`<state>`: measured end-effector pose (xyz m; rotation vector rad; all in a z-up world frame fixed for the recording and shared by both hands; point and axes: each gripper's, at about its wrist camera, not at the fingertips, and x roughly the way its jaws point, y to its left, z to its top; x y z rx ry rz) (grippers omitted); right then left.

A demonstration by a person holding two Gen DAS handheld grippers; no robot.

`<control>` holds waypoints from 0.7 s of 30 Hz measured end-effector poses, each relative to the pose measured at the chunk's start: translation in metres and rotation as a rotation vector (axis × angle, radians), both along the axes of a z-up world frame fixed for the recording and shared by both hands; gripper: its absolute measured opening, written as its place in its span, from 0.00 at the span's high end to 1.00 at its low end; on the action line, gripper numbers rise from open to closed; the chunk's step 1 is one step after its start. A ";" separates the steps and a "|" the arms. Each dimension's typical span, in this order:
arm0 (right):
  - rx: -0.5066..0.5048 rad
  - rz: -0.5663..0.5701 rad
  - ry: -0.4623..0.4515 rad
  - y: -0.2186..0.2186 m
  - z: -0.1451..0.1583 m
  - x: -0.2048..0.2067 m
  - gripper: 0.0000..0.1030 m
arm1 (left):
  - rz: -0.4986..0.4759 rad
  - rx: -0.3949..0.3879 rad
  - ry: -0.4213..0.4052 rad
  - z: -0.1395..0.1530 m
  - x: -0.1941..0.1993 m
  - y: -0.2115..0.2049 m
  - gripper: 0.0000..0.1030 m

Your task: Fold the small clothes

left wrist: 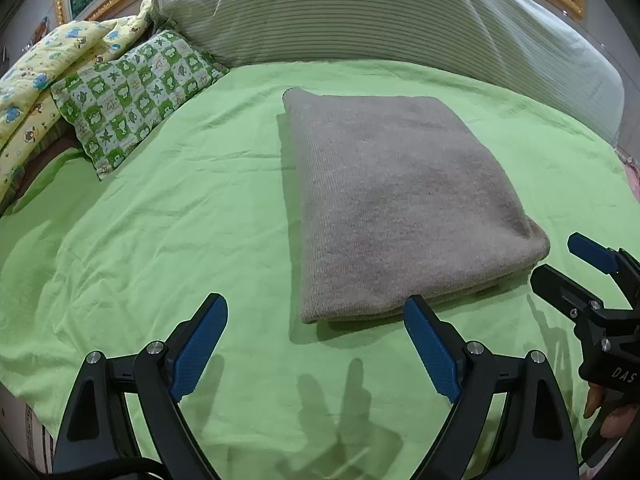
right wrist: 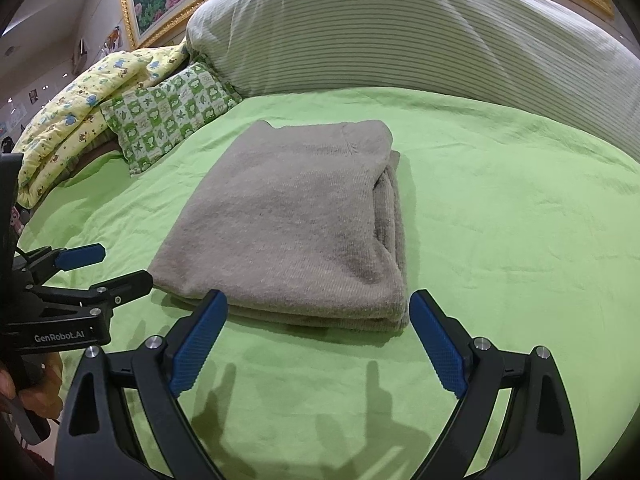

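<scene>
On green bedsheet [right wrist: 500, 220], folded grey knitted garment [right wrist: 296, 216], long axis running away from both jaws. Just ahead of right gripper [right wrist: 318, 334], ahead-right of left gripper [left wrist: 316, 338]; both spread wide, empty. Checked green pillow [left wrist: 132, 92] well apart; nothing blocking.

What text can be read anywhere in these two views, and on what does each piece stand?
"GenRobot.AI": white print on the black body of the left tongs, seen from the right wrist view.
"DAS": white letters, cut off at the frame edge, on the black body of the right tongs, seen from the left wrist view.
Wall pictures: too small to read.
</scene>
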<state>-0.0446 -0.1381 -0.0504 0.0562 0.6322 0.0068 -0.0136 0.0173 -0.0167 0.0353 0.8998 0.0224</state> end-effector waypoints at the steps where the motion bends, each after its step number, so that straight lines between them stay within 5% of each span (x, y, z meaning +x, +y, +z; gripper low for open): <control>1: -0.003 0.004 -0.002 0.000 0.000 0.000 0.10 | 0.004 -0.002 0.000 0.000 0.000 0.000 0.12; 21: -0.017 0.027 -0.001 0.006 0.001 0.012 0.10 | 0.021 -0.021 0.017 -0.001 0.011 0.007 0.12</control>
